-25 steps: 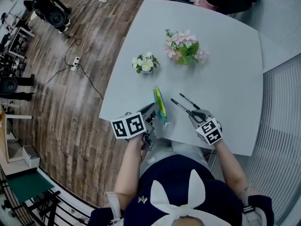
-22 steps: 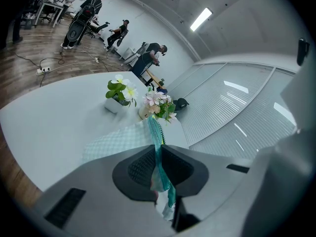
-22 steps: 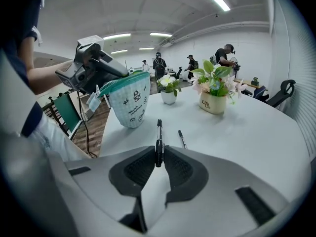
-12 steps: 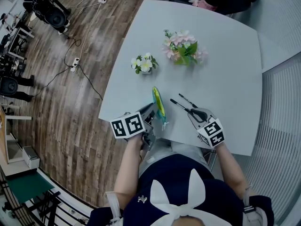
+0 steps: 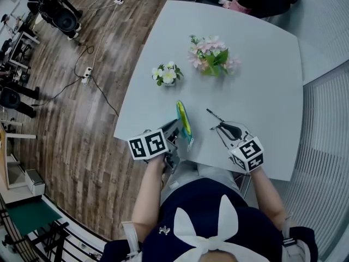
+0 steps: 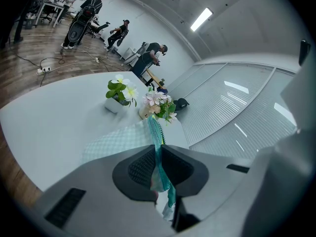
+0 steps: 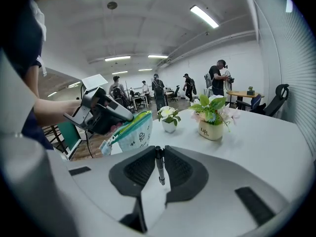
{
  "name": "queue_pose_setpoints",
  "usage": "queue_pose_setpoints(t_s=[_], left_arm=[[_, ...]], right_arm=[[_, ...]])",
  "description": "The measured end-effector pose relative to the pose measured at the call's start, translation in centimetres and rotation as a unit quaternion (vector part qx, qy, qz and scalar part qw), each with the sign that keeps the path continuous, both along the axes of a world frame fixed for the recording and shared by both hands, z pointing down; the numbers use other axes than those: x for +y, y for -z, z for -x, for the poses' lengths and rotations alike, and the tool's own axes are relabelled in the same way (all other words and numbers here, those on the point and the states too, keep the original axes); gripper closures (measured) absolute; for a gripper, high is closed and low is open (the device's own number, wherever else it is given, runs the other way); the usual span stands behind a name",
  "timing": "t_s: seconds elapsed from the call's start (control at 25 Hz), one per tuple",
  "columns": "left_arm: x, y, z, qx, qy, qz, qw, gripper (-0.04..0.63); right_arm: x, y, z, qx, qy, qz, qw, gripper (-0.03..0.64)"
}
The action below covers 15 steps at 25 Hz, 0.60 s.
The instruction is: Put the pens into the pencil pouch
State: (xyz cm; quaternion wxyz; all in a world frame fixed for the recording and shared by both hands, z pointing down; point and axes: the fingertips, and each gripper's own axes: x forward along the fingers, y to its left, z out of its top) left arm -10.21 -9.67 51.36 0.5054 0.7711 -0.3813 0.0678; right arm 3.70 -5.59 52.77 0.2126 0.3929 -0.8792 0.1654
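Lifted clear of the worktop [image 5: 262,81] since a second ago, the right gripper [image 7: 159,154] pinches one pen [image 7: 159,168] between its jaws. Beside it, the left gripper [image 6: 157,164] clamps the pencil pouch [image 6: 154,130] by its end, zipper edge uppermost. The pen should go in tip-first along the zipper and be released only once well inside. Further out, a second pen [image 5: 214,115] lies waiting.

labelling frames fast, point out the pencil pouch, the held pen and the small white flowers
pencil pouch [image 7: 133,135]: right gripper view, on its patterned side.
held pen [image 7: 159,164]: right gripper view, on the middle of its barrel.
small white flowers [image 5: 167,74]: head view, on the blooms.
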Motion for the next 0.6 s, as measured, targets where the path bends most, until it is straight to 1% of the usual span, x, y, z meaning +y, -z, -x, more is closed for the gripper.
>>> queue_pose_setpoints(t_s=[0.28, 0.6], left_arm=[[0.0, 0.1, 0.0, 0.001, 0.002, 0.000, 1.0000, 0.541], [0.0, 0.0, -0.1, 0.002, 0.003, -0.001, 1.0000, 0.541]], right_arm=[[-0.6, 2.8, 0.2, -0.034, -0.010, -0.018, 0.999, 0.551], [-1.2, 7.0, 0.4, -0.075, -0.017, -0.053, 0.996, 0.551]])
